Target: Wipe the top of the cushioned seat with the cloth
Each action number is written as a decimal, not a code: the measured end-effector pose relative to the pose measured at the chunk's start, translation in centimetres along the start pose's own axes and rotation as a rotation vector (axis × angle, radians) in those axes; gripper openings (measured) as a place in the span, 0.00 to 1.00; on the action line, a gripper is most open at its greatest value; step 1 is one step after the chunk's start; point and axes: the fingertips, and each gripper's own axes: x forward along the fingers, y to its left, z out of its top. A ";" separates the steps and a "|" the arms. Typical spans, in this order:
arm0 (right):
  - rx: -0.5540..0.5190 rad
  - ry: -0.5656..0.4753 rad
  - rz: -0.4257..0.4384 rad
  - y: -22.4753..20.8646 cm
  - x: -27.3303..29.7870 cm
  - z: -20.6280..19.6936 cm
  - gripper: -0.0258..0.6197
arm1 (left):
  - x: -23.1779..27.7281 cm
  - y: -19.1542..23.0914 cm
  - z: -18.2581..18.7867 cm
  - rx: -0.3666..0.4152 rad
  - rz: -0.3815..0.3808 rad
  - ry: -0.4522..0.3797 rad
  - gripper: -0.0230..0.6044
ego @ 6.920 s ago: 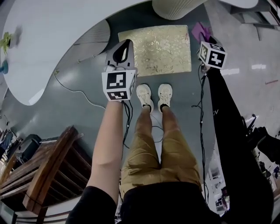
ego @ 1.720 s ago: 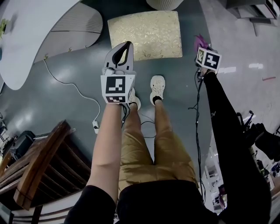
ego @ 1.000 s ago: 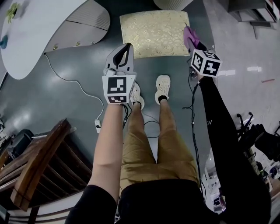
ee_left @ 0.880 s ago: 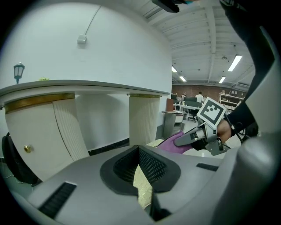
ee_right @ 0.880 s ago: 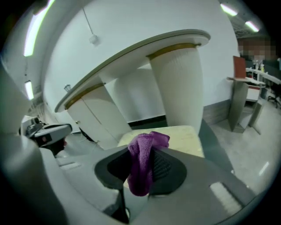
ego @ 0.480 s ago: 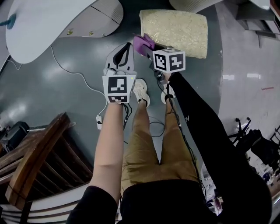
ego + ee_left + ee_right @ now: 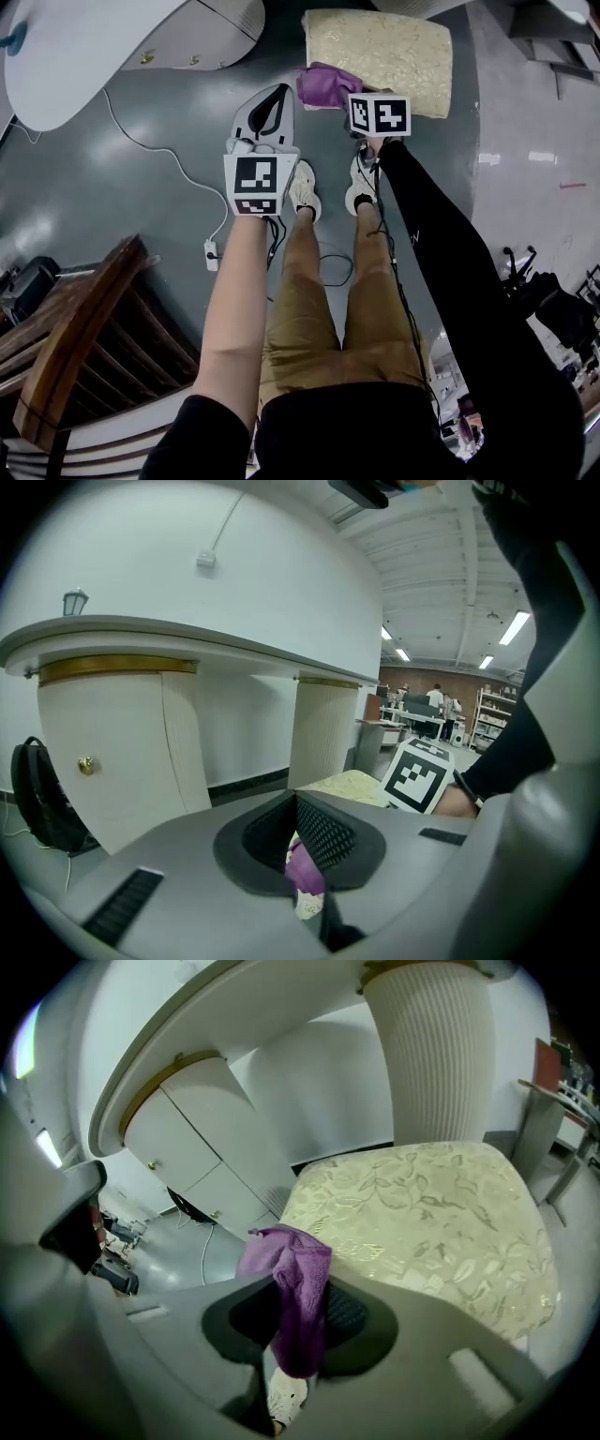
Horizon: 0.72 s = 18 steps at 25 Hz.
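The gold-patterned cushioned seat (image 7: 378, 47) stands on the grey floor ahead of the person's feet. My right gripper (image 7: 298, 1321) is shut on a purple cloth (image 7: 292, 1283), which hangs bunched from its jaws. In the head view the cloth (image 7: 327, 85) hovers at the seat's near left corner, just ahead of the right gripper's marker cube (image 7: 379, 113). The seat top (image 7: 427, 1208) fills the right gripper view beyond the cloth. My left gripper (image 7: 279, 90) hangs left of the cloth, jaws shut on nothing. Through its jaws the cloth (image 7: 305, 874) shows below.
A white curved counter (image 7: 75, 47) with a knobbed cabinet (image 7: 202, 37) lies to the left. A ribbed white pillar (image 7: 439, 1054) rises behind the seat. A cable and power strip (image 7: 212, 253) trail on the floor. A wooden chair (image 7: 66, 366) stands near left.
My right gripper has carried the purple cloth leftward from the seat's right side to its near left corner. The left gripper has stayed shut and nearly still.
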 end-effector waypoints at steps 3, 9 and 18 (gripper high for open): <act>0.039 -0.020 -0.054 -3.6 -1.5 0.0 0.16 | 1.1 -1.1 0.5 0.013 -0.017 0.003 0.05; 0.122 -0.055 -0.157 -12.8 -5.7 -0.5 0.16 | 3.2 -4.6 1.9 0.037 -0.048 0.002 0.05; 0.140 -0.043 -0.332 -26.4 -12.5 -1.7 0.16 | 5.9 -9.1 4.0 0.040 -0.006 -0.035 0.05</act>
